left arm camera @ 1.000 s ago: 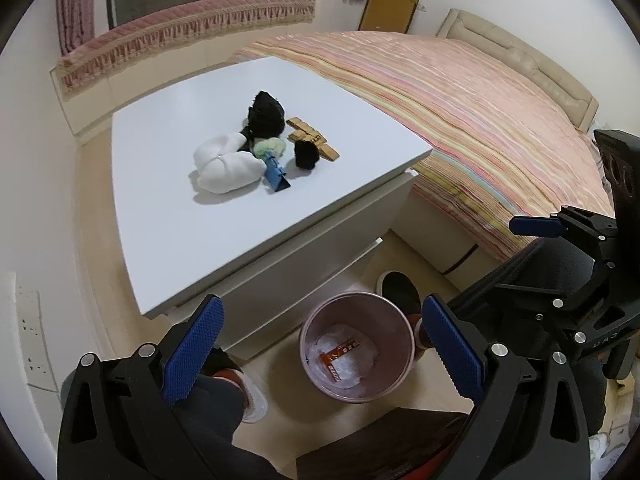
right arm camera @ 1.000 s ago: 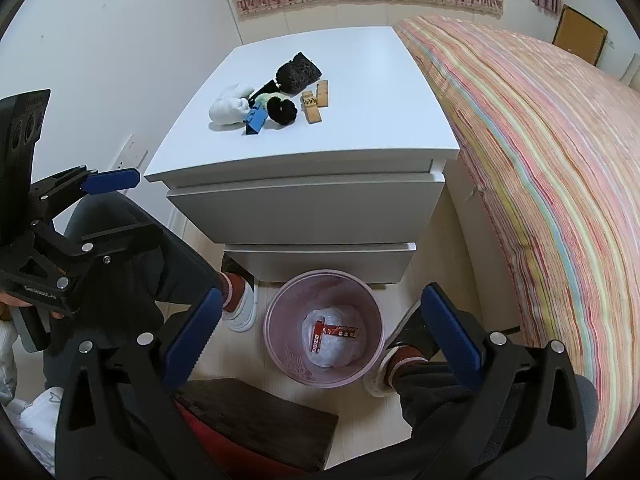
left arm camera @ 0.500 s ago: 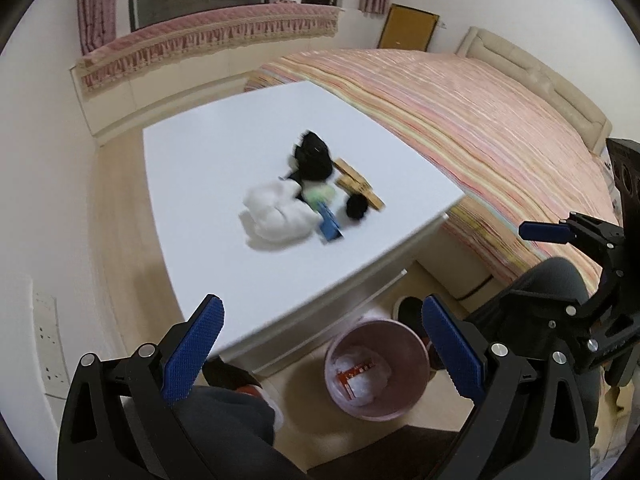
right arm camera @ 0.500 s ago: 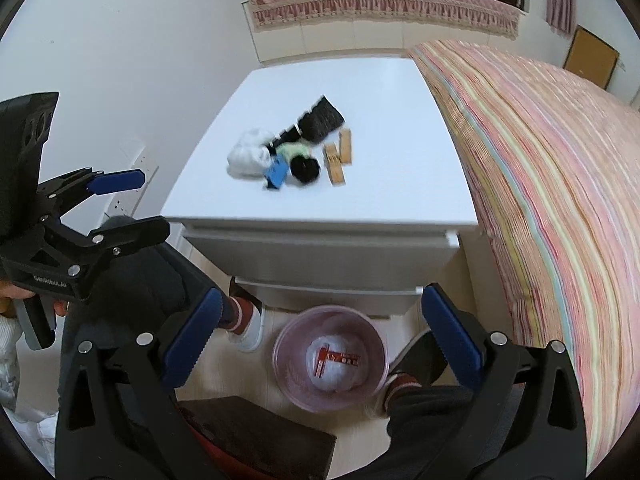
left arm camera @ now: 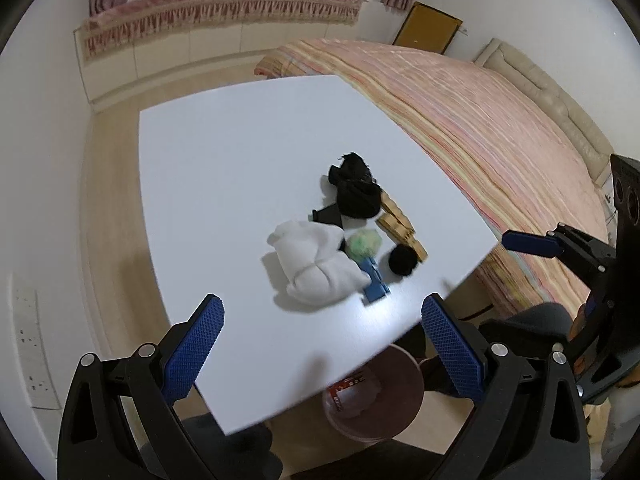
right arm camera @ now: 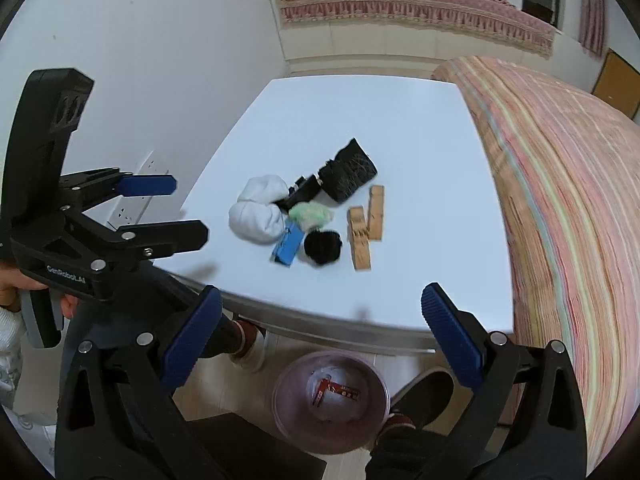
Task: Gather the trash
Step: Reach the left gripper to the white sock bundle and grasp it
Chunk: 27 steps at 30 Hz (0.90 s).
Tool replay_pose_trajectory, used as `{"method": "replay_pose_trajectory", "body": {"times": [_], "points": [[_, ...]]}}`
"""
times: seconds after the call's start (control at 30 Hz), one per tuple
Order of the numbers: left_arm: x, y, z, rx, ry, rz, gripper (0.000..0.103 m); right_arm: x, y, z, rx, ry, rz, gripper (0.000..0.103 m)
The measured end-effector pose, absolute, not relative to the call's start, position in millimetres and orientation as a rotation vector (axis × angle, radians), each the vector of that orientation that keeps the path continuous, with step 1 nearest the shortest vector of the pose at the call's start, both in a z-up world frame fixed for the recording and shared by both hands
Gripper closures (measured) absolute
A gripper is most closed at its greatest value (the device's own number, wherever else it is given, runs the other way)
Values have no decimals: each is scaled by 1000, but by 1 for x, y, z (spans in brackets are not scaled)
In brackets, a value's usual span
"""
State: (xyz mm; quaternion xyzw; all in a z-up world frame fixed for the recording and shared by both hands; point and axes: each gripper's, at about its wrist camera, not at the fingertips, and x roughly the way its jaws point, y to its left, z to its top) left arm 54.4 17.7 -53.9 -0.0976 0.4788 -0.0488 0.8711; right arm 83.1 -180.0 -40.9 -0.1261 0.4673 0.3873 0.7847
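I hold my left gripper (left arm camera: 322, 344) spread wide and empty, with the trash pile (left arm camera: 344, 232) on the white dresser (left arm camera: 224, 168) just ahead of its fingertips. My right gripper (right arm camera: 320, 320) is closing with nothing between its jaws; the pink bin (right arm camera: 330, 408) sits below it

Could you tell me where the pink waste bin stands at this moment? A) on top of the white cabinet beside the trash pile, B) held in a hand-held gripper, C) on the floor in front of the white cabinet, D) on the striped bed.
C: the pink waste bin sits on the floor below the front edge of the white cabinet, with a red-printed wrapper inside it.
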Motion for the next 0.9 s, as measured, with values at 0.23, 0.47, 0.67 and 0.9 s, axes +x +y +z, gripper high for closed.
{"method": "replay_pose_trajectory", "body": {"times": [0.23,0.47,0.67,0.9], "points": [[78,23,-72,-245,1040,-143,22,102,-163,-59,-274,1041,862,40],[89,25,-84,-268,1064,-168,40,110,-153,-70,-278,1051,875,57],[92,22,-90,-262,1072,-175,53,113,-149,-76,-283,1060,877,72],[93,24,-90,-253,1062,-176,67,115,-149,-80,-283,1057,869,86]]}}
